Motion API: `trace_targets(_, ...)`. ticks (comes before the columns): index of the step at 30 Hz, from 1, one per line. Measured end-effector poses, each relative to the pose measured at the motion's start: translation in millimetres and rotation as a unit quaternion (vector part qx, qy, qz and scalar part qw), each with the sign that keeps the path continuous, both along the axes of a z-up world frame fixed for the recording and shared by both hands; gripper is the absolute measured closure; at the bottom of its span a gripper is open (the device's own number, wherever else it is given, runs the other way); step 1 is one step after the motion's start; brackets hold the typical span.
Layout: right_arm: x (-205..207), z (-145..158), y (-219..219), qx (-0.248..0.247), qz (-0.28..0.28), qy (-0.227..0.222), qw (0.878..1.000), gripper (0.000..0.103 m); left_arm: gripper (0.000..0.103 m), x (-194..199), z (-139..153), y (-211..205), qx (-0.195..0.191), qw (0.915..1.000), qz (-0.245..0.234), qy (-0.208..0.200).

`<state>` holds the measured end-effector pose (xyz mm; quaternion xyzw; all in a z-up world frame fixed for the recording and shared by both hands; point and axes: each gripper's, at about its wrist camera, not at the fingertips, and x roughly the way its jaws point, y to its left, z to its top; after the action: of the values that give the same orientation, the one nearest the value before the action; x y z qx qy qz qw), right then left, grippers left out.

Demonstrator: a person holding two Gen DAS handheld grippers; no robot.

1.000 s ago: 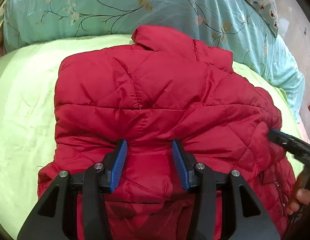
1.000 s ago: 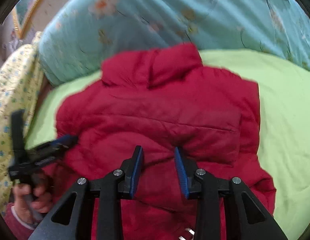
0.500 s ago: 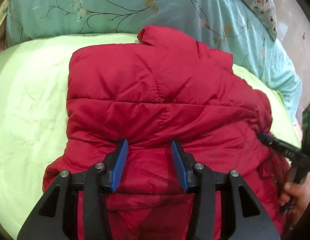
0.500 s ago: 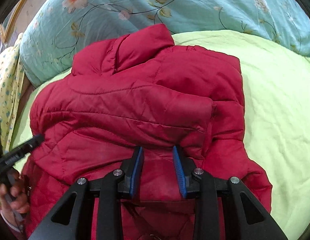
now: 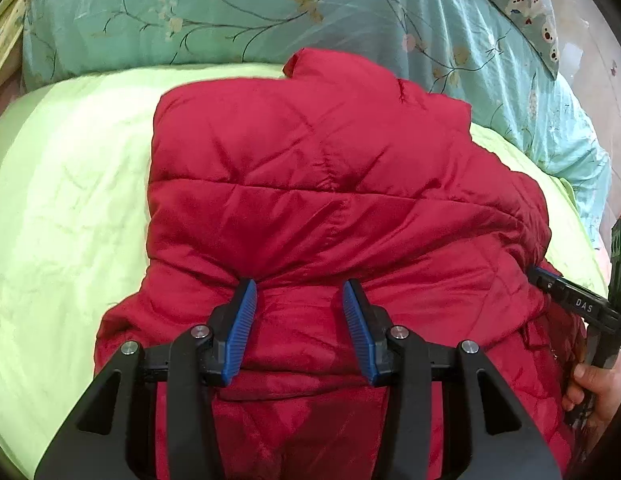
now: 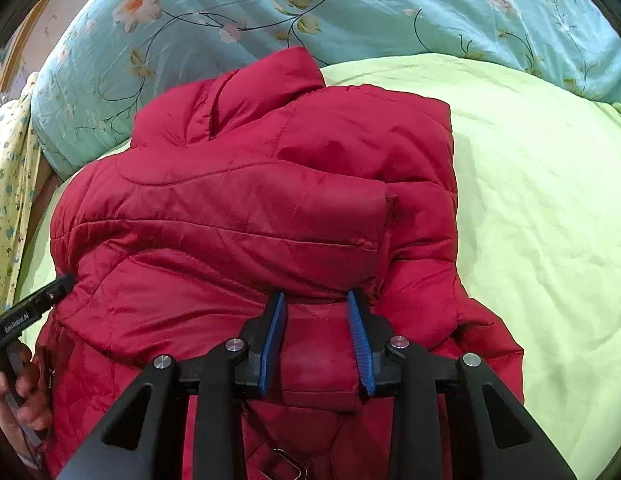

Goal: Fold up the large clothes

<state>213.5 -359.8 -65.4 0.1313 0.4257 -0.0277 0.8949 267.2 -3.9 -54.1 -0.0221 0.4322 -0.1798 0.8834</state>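
Observation:
A red quilted jacket [image 5: 310, 168] lies on the green sheet with its collar towards the teal quilt. Its lower part is doubled up over its body. My left gripper [image 5: 299, 284] is shut on a thick bunch of that folded layer, and the fabric puckers at its blue pads. My right gripper [image 6: 315, 295] pinches the same layer of the jacket [image 6: 250, 200] further to the right. In each wrist view the other gripper shows at the jacket's side edge: the right gripper [image 5: 566, 296] and the left gripper [image 6: 30, 308], each held in a hand.
A light green sheet [image 5: 62, 200] covers the bed around the jacket, with a wide bare stretch of the sheet [image 6: 530, 200] on the right. A teal floral quilt [image 5: 270, 8] is piled behind the collar. A cartoon-print pillow [image 5: 526, 0] and a yellow patterned cloth [image 6: 10, 168] lie at the edges.
Both grippers kept their hold on the jacket's folded layer. The jacket's left edge has drawn in from the sheet, and the right view has shifted and closed in on the jacket.

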Motion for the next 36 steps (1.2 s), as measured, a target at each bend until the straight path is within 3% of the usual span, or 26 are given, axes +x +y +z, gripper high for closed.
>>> trace_targets(6, 2, -2, -3, 0.009, 0.0, -0.003, 1.0, 0.071, 0.058, -1, -3, -8, 0.029, 0.9995, 0.001, -0.012)
trace_targets(10, 3, 0, -1, 0.005, -0.004, -0.001, 1.0, 0.071, 0.058, -1, -3, -6, 0.024, 0.9997, 0.003, -0.006)
trace_targets(18, -22, 24, -8, 0.048, -0.018, -0.003, 0.999, 0.067, 0.058, -8, 8, -1, 0.018, 0.9998, 0.009, 0.006)
trace_targets(21, -44, 36, -6, 0.055, -0.019, -0.007, 0.998, 0.057, 0.058, -21, 18, 10, -0.001, 0.9998, 0.015, 0.01)
trace_targets(25, -79, 54, -5, 0.075, -0.015, -0.029, 0.997, 0.056, 0.058, -50, 29, 28, -0.019, 0.9996, 0.019, 0.009)
trace_targets(27, -92, 58, -6, 0.087, -0.011, -0.033, 0.996, 0.051, 0.058, -67, 32, 37, -0.023, 0.9995, 0.022, 0.008)
trace_targets(36, -138, 60, -11, 0.101, -0.014, -0.024, 0.995, 0.047, 0.058, -120, 32, 76, -0.034, 0.9981, 0.048, 0.019)
